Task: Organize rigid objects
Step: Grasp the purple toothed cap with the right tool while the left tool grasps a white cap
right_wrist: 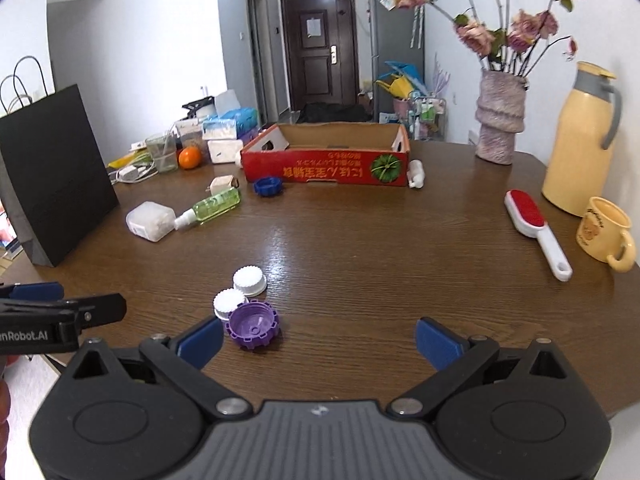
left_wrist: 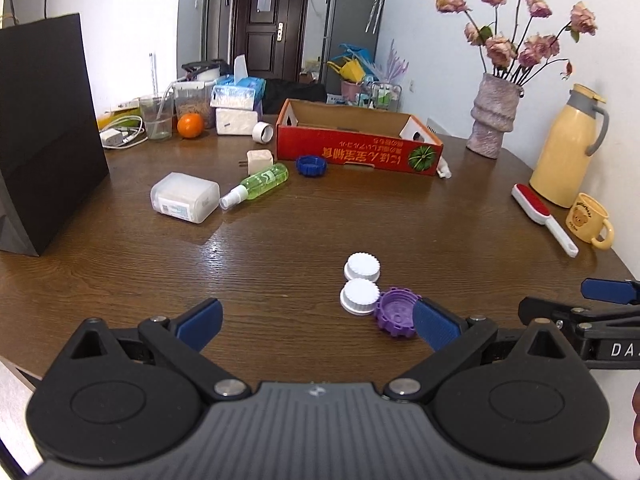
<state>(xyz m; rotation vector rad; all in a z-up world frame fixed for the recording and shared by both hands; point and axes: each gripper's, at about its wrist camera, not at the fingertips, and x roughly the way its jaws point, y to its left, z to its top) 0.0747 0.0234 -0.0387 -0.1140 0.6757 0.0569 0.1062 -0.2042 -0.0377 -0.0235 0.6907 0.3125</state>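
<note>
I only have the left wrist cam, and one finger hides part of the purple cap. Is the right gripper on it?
Observer: No. The right gripper is open and empty. The purple cap lies by its left fingertip, not gripped.
Operator: Which way up is the cap?
Observer: Open side up, with the whole rim showing, and it sits against the nearer white cap.
Operator: What's the white thing at the box's right end?
Observer: A small white bottle, beside the red box.

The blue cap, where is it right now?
The blue cap lies on the far side of the table, just in front of the red box, right of the green spray bottle.
</note>
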